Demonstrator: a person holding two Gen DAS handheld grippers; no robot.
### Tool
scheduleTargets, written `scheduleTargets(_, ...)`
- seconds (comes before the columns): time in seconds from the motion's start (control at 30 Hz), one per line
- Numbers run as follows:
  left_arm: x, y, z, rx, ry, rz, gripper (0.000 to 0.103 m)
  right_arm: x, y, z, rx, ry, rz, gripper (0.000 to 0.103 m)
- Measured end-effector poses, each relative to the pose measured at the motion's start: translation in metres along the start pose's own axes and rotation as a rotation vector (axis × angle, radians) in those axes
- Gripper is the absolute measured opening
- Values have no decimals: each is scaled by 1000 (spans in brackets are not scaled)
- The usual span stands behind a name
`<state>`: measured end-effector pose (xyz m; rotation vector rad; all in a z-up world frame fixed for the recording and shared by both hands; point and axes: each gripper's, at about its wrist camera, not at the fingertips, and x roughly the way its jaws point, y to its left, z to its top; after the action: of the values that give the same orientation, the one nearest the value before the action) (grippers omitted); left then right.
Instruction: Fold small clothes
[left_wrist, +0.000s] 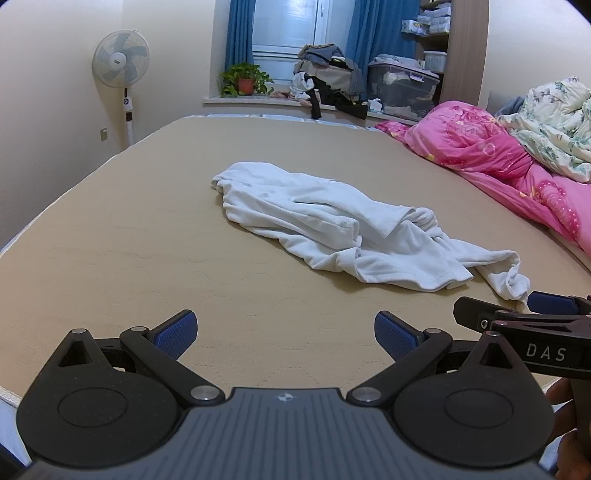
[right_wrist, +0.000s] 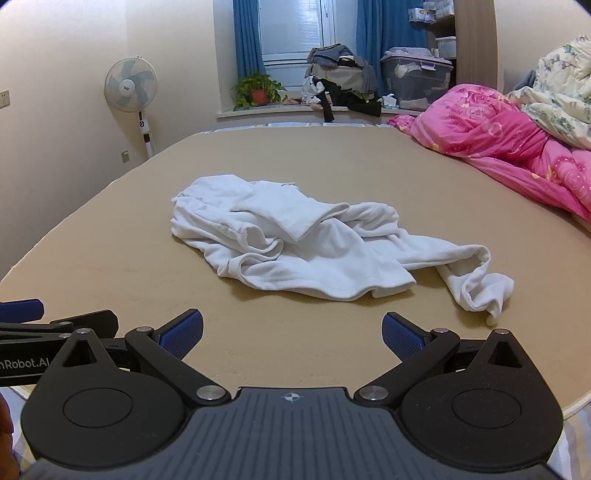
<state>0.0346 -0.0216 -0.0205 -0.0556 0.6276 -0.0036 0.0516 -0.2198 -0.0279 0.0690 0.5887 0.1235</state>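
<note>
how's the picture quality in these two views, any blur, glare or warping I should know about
Left wrist view: sharp, evenly lit, the white garment casts only soft shadows; fisheye bends the bed edges. Right wrist view: the same warping, dark corners, no glare, window bright but not blown out.

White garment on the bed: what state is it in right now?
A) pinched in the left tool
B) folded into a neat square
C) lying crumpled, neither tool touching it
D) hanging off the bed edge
C: the white garment lies bunched on the tan mattress, while the left tool and right tool sit open short of it.
</note>
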Motion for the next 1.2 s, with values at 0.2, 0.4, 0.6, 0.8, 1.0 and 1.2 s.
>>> scheduleTargets(0.2, 0, 0, 0, 0, 0, -1, 102, -3, 2, 1, -8, -5, -7, 102)
scheduleTargets(0.4, 0, 0, 0, 1, 0, -1, 102, -2, 3, 1, -8, -5, -7, 102)
scheduleTargets(0.6, 0, 0, 0, 1, 0, 0, 102, -3, 3, 2, -10, -6, -9, 102)
scheduleTargets(0.8, 0, 0, 0, 1, 0, 0, 102, -3, 4, 2, -11, -7, -10, 102)
scheduleTargets(1.0, 0, 0, 0, 1, 0, -1, 102, -3, 4, 2, -11, -7, -10, 102)
scheduleTargets(1.2, -3, 1, 1, 4, -12, 4, 102, -7, 4, 4, -20, -28, -18, 101)
